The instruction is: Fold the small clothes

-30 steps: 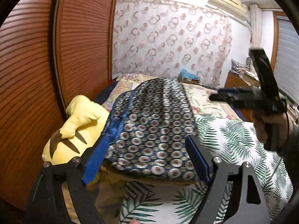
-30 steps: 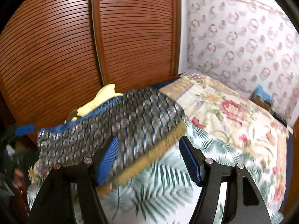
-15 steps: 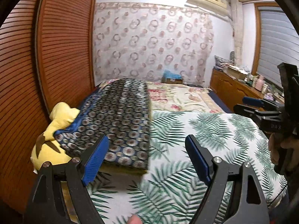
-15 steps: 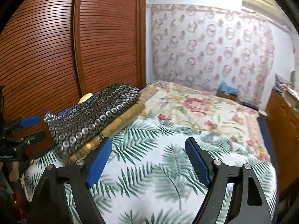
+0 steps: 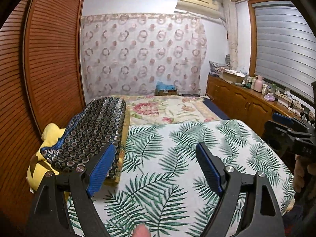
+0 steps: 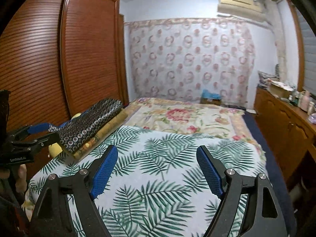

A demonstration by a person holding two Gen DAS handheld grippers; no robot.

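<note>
A folded dark blue garment with a ring pattern (image 5: 92, 132) lies on a yellow-brown folded cloth (image 5: 123, 136) at the left edge of the bed; it also shows in the right wrist view (image 6: 92, 122). My left gripper (image 5: 154, 167) is open and empty, held above the palm-leaf sheet (image 5: 177, 158), to the right of the garment. My right gripper (image 6: 158, 169) is open and empty above the same sheet (image 6: 167, 158). Each gripper shows at the edge of the other's view: the right gripper (image 5: 284, 128), the left gripper (image 6: 37, 132).
A yellow plush toy (image 5: 47, 138) sits left of the garment against the wooden slatted wardrobe (image 5: 39, 69). A floral quilt (image 5: 167, 108) covers the far bed. A wooden cabinet with clutter (image 5: 246, 98) runs along the right wall. A cardboard box (image 5: 165, 90) stands by the curtain.
Both grippers have pulled back and away from the dark garment, which now lies folded at the left. The views have swung toward the middle of the bed.
</note>
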